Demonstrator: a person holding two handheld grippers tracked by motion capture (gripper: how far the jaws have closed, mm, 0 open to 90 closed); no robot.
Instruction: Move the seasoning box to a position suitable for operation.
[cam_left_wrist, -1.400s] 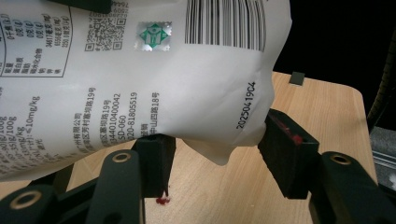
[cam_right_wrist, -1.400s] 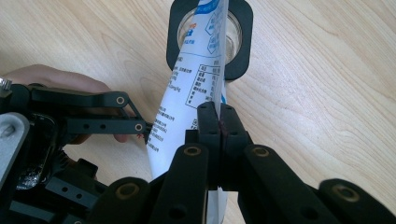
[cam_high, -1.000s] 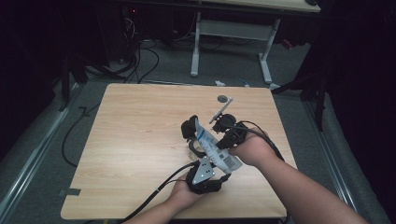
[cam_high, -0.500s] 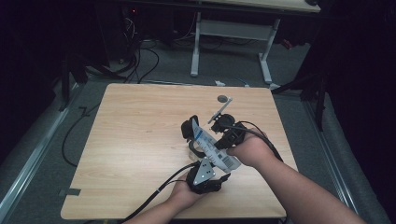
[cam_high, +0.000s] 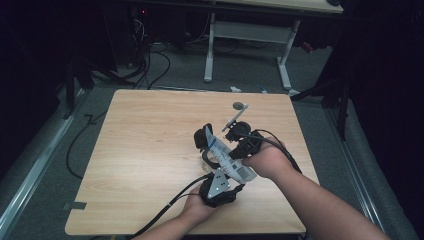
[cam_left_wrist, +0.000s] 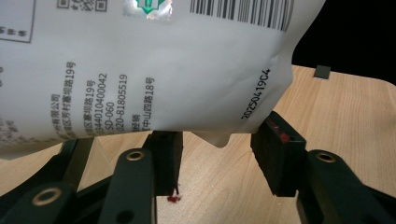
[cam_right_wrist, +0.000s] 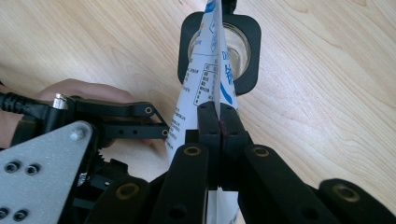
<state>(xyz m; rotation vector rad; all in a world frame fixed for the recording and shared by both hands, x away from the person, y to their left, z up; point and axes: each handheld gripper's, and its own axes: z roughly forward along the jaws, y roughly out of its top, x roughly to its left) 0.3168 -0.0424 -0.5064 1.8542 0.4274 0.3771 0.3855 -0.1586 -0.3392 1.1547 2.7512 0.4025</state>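
Left gripper (cam_left_wrist: 217, 161) sitting nearest, at table's near edge – jaws spread partway, having just been closing, lower corner of white pouch (cam_left_wrist: 154, 65) hanging between them, pads not pressing it. Right gripper (cam_right_wrist: 218, 123) pinching pouch edge – jaws pressed together on it, holding it upright above black-framed glass jar (cam_right_wrist: 243, 46). Farther back on wooden table (cam_high: 150, 130): grey strip (cam_high: 235, 119) lying beside small round disc (cam_high: 240, 106), near far edge.
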